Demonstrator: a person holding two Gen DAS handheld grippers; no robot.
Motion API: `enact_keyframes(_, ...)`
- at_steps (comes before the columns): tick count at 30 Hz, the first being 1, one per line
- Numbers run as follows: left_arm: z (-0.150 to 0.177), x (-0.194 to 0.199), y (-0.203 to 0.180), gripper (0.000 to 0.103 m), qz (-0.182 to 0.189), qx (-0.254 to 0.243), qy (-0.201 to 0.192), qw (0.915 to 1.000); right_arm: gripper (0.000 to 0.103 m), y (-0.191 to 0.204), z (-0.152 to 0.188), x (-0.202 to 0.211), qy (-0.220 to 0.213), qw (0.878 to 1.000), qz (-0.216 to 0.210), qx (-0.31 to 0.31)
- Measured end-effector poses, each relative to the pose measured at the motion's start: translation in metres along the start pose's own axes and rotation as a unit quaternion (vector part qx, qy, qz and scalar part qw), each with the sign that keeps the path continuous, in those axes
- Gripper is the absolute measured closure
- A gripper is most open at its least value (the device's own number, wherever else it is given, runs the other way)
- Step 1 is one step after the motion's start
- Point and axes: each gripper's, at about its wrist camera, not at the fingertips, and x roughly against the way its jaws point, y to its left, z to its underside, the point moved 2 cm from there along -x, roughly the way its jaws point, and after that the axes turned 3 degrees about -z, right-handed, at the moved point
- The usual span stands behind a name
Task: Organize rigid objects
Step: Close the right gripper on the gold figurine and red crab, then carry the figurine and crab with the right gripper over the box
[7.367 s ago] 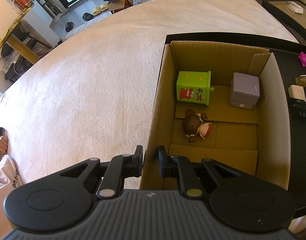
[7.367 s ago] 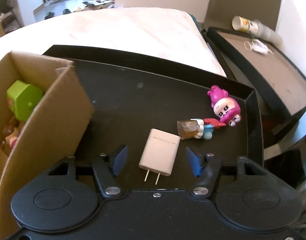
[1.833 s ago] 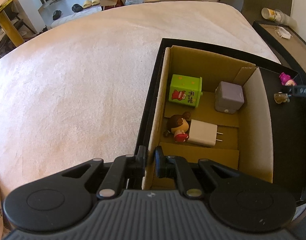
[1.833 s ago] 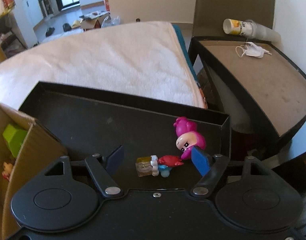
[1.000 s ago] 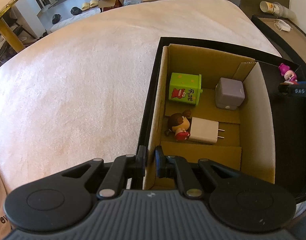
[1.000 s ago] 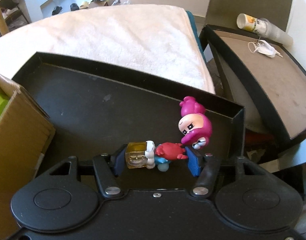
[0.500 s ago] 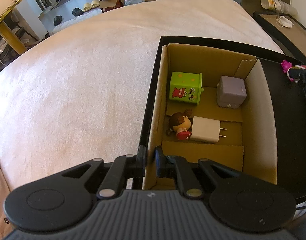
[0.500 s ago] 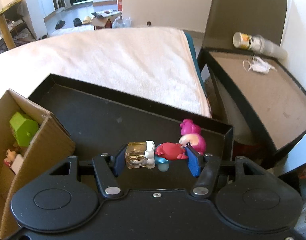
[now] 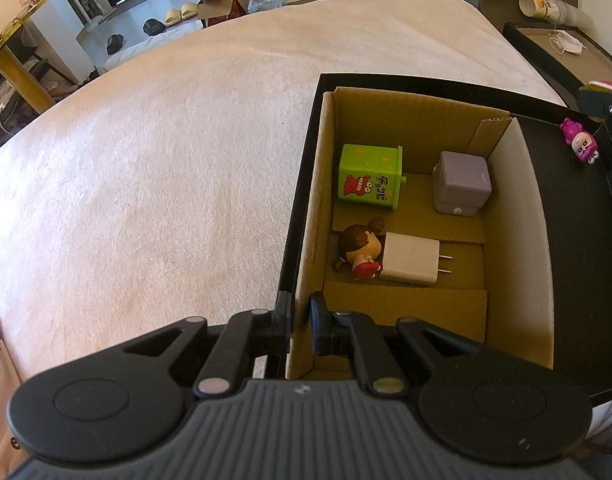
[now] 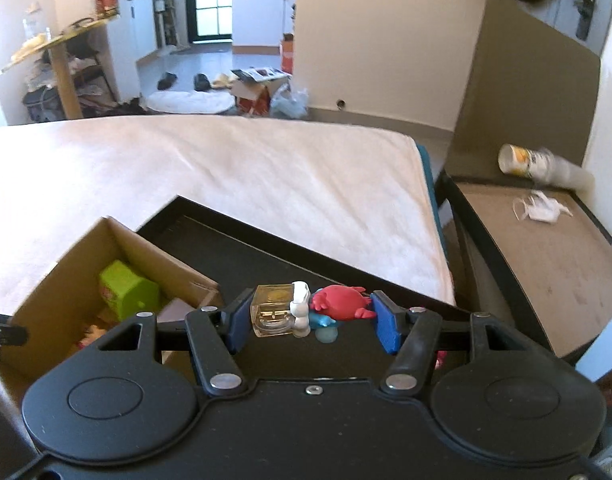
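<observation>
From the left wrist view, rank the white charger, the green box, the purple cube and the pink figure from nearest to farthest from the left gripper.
1. White charger: lying near the front of the cardboard box, closest to the left gripper.
2. Green box: back left of the box.
3. Purple cube: back right of the box, slightly farther.
4. Pink figure: outside the box, in the black tray's far right corner.

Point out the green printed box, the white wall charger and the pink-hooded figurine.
green printed box (image 9: 370, 178), left wrist view, printed side face
white wall charger (image 9: 410, 258), left wrist view, flat top
pink-hooded figurine (image 9: 580, 142), left wrist view, its head
</observation>
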Motion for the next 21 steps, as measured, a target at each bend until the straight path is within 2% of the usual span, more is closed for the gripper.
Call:
enact_keyframes(14,0.001,0.003,0.002,0.095,0.003,0.003,-0.003,1.0,0.044,0.037,-0.01,0.021,-0.034,0.998,-0.041,0.032)
enact_keyframes(21,0.002,0.003,0.002,0.095,0.006,0.004,-0.004,1.0,0.044,0.07,-0.006,0.013,-0.033,0.995,-0.07,0.069)
